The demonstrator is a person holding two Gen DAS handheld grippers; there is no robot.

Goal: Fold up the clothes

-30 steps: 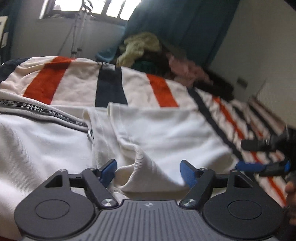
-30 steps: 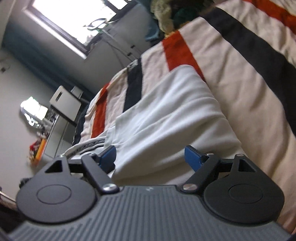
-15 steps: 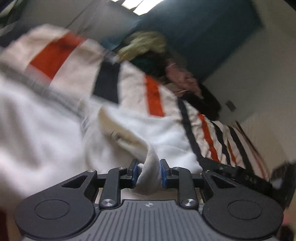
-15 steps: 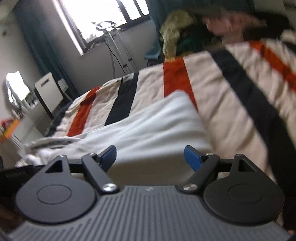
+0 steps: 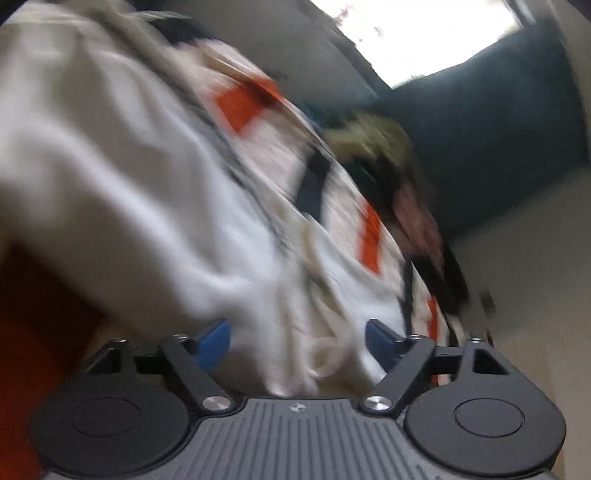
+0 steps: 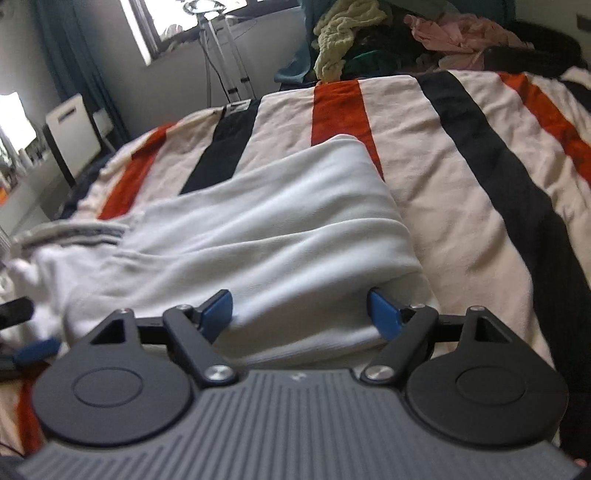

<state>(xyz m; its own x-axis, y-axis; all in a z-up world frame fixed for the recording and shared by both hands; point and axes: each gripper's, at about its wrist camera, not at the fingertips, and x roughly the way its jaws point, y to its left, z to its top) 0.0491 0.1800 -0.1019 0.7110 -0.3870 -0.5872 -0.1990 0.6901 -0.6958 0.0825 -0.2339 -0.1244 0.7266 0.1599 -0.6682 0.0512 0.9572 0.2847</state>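
White knit fabric fills the near ground of both views: a bulky white cotton sweatshirt (image 6: pixel 266 229) lying on a bed. The right hand-held gripper (image 6: pixel 301 312) sits spread wide, its blue pads (image 6: pixel 218 308) on either side of the garment's near edge without pinching it. The left hand-held gripper (image 5: pixel 297 341) is likewise released, jaws apart, with blurred white cloth and a ribbed cuff loop (image 5: pixel 325 354) between them; heavy blur hides whether anything touches. The sweatshirt looks part-folded, one panel doubled over with soft ridges, a grey lettered band (image 6: pixel 74 232) at its left. A fold seems under way; the next move likely calls for gripping an edge firmly. Beyond lies the cream bedspread with orange and black stripes (image 6: pixel 461 177), then a heap of clothes (image 6: pixel 406 33).
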